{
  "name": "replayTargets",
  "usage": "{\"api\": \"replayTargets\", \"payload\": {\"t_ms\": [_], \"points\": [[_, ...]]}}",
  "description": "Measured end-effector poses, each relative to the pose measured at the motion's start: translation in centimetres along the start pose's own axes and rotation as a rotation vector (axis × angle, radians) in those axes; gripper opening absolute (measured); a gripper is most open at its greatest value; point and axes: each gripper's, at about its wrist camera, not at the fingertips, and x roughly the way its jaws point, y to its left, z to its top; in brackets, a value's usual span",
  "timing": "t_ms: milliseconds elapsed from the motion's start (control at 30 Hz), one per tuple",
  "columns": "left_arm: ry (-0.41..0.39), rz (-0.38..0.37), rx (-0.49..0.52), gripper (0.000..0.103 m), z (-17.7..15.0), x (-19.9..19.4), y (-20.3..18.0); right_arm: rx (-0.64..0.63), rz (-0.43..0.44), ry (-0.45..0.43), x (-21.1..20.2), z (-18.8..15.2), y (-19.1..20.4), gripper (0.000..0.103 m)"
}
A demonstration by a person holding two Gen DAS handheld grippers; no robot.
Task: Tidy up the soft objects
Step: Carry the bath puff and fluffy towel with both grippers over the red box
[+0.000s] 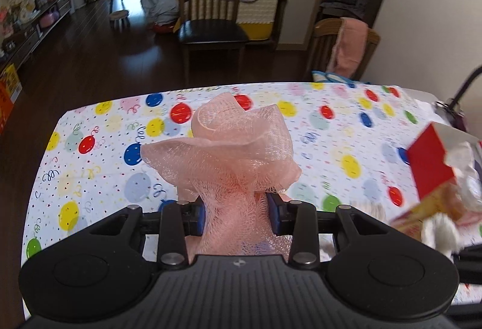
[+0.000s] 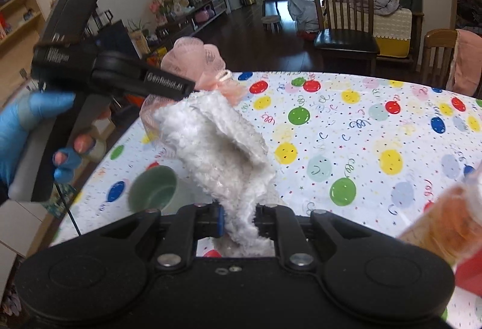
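Observation:
My left gripper (image 1: 236, 214) is shut on a pink mesh bath puff (image 1: 229, 145), which billows up above the jaws over the balloon-print tablecloth (image 1: 90, 166). My right gripper (image 2: 239, 220) is shut on a fluffy white cloth (image 2: 217, 148) that stands up from the jaws. In the right wrist view the left gripper's black body (image 2: 120, 73) sits at upper left, held by a hand in a blue glove (image 2: 18, 124), with the pink puff (image 2: 195, 58) at its tip, just behind the white cloth.
A green cup (image 2: 153, 187) stands near the table's left edge. A red and yellow box (image 1: 430, 166) with white fluffy things in it lies at the table's right. Wooden chairs (image 1: 211, 19) stand beyond the far edge; one (image 1: 346, 49) carries a pink towel.

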Motion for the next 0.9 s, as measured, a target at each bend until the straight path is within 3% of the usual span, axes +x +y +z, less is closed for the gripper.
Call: {"api": "replayTargets", "payload": {"t_ms": [433, 633, 900], "points": [[-0.047, -0.056, 0.039, 0.037, -2.5, -8.4, -7.3, 0.051, 0.059, -0.083, -9.7, -1.2, -3.7, 0.013], [-0.072, -0.082, 0.021, 0.037, -3.2, -11.0, -11.4, 0.086, 0.062, -0.149, -13.8, -1.8, -7.3, 0.013], [-0.087, -0.167, 0.09, 0.037, -2.9, -12.1, -19.4, 0.147, 0.011, -0.209, -17.4, -3.0, -13.5, 0.013]]}}
